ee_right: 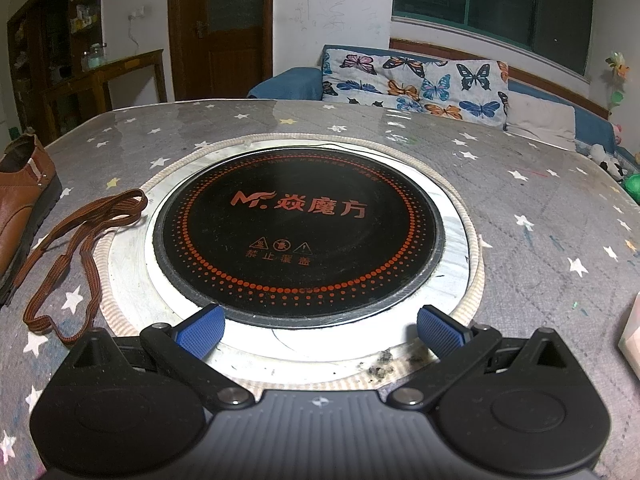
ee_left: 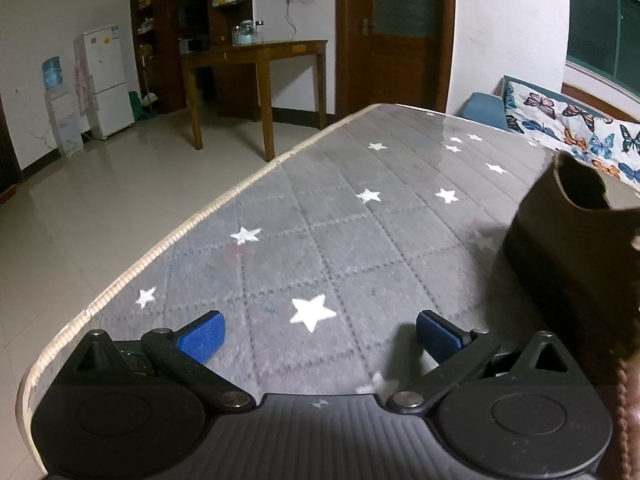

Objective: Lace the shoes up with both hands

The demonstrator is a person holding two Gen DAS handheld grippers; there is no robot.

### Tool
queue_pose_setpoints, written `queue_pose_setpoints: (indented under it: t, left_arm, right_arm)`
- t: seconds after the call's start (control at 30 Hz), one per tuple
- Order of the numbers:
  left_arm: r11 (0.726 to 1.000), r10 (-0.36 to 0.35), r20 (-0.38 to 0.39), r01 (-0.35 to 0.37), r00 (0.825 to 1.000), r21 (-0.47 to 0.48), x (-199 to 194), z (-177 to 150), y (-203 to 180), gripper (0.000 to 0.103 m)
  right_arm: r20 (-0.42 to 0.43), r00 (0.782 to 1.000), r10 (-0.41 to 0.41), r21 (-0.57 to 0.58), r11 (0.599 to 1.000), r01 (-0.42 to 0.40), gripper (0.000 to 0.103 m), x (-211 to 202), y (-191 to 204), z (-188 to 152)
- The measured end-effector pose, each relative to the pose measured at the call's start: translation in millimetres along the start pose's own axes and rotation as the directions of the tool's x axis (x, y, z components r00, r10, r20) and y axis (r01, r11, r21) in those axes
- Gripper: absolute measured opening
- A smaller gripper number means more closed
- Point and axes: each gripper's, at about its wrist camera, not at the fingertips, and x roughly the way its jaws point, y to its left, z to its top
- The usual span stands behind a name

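Note:
A brown leather shoe (ee_right: 20, 196) lies at the left edge of the right wrist view, on the star-patterned table cover. In the left wrist view the same shoe (ee_left: 576, 256) fills the right side, close by and seen from the heel. A loose brown shoelace (ee_right: 76, 248) lies in loops on the cover beside the shoe, apart from it as far as I can see. My left gripper (ee_left: 320, 330) is open over bare cover, left of the shoe. My right gripper (ee_right: 320, 330) is open over the cooktop rim, right of the lace, with nothing between its fingers.
A round black induction cooktop (ee_right: 298, 232) with red markings is set into the table's middle. The table's left edge (ee_left: 168, 240) drops to a tiled floor. A wooden side table (ee_left: 256, 60) and a butterfly-print sofa (ee_right: 420, 84) stand beyond. A white object (ee_right: 630, 336) sits at the right edge.

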Motion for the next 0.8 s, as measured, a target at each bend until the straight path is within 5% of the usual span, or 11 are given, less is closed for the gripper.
queue_pose_setpoints:
  t: [0.8]
  left_arm:
    - [1.000,-0.013,-0.050,0.013,0.999,0.001,-31.2,-20.1,1.5,0.103]
  right_arm:
    - [-0.017,0.996,0.091,-0.026,0.995,-0.092,0.103,-23.5,32.9,-5.8]
